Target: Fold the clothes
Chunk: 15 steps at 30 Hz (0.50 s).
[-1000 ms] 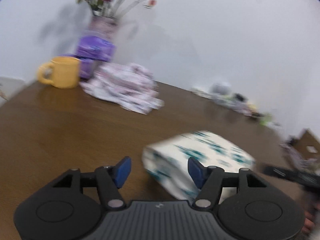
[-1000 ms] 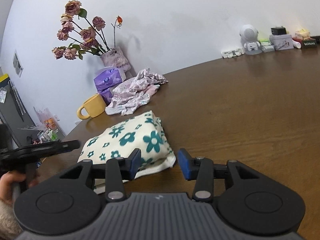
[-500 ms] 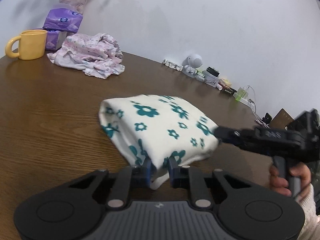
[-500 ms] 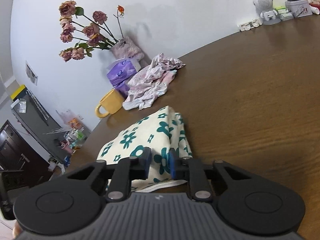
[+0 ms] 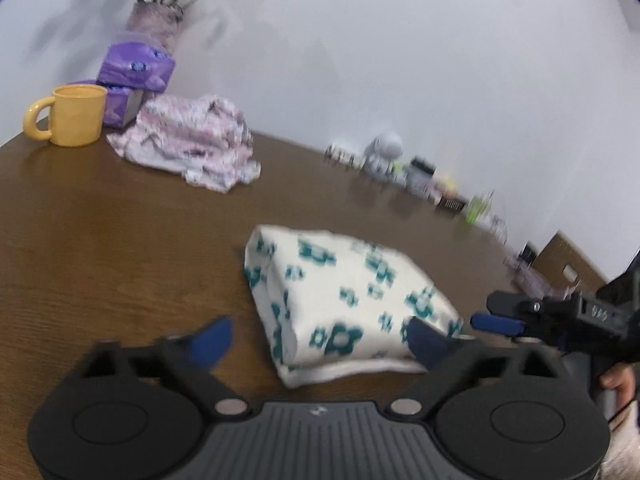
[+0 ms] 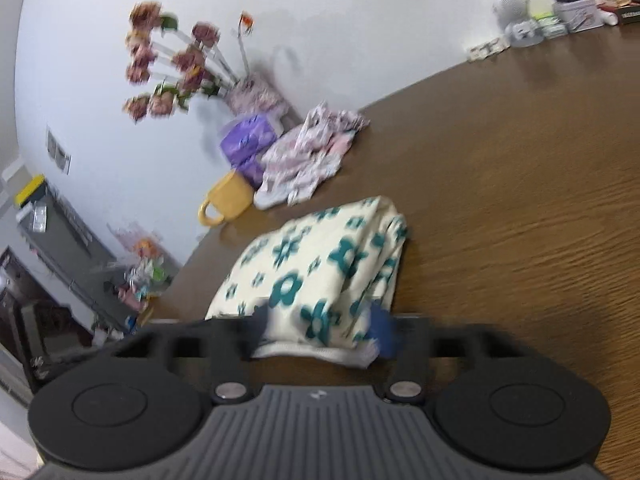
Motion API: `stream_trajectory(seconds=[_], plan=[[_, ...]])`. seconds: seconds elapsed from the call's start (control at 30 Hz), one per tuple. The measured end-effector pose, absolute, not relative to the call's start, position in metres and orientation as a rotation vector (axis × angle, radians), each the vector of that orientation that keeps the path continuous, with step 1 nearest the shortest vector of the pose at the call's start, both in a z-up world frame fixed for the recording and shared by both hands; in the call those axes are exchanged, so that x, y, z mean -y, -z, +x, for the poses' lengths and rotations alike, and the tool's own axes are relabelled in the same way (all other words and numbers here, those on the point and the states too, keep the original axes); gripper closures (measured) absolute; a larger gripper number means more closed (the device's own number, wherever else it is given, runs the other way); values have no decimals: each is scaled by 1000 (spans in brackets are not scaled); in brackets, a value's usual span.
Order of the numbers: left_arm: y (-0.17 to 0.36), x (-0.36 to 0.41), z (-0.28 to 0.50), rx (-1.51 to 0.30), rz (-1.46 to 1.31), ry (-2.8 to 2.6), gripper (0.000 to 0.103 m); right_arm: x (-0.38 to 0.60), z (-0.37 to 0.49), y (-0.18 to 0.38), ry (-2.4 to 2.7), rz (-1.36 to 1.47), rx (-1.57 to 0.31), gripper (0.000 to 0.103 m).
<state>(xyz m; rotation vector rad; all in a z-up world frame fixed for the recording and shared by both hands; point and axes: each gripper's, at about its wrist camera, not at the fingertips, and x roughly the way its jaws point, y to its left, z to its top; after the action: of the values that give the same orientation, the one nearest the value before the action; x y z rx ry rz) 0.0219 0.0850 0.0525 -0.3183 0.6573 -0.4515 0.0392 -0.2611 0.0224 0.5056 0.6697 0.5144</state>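
1. The folded floral cloth (image 5: 344,300), cream with teal flowers, lies flat on the brown wooden table (image 5: 120,240). In the left wrist view its long axis runs from the near right to the far left, and its open layered edges face the camera.
2. The left gripper (image 5: 320,336) has its jaws opening and stands wide apart. The cloth's near corner lies between the blue pads, but neither pad presses on it.
3. The right gripper (image 6: 324,324) is also opening. The cloth's near hem sits between its fingers; the frame is blurred, yet the pads appear clear of the fabric.
4. Only the left wrist view shows the other gripper from outside, at the right edge just beside the cloth, with part of a hand (image 5: 618,380) below it.
5. Only the right wrist view shows the dried roses (image 6: 172,68) in full, and a dark cabinet off the table's left edge.
6. Both views show the yellow mug (image 5: 68,114), the purple tissue packs (image 5: 136,66) and a crumpled pink garment (image 5: 192,136) near the wall.
7. Half a second ago both grippers were pinched on the cloth's near edge; they have now let go, and the cloth rests where it was.
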Motion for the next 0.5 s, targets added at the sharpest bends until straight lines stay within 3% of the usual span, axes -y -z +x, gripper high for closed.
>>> stream_trajectory(seconds=[0.1, 0.37, 0.5], plan=[[-55, -98, 33, -688, -427, 480, 0, 271, 44, -30, -502, 508, -645, 0], [-37, -122, 73, -895, -727, 492, 0, 285, 87, -25, -553, 671, -759, 0], [-38, -125, 76, -848, -702, 502, 0, 281, 93, -20, -539, 660, -768, 0]])
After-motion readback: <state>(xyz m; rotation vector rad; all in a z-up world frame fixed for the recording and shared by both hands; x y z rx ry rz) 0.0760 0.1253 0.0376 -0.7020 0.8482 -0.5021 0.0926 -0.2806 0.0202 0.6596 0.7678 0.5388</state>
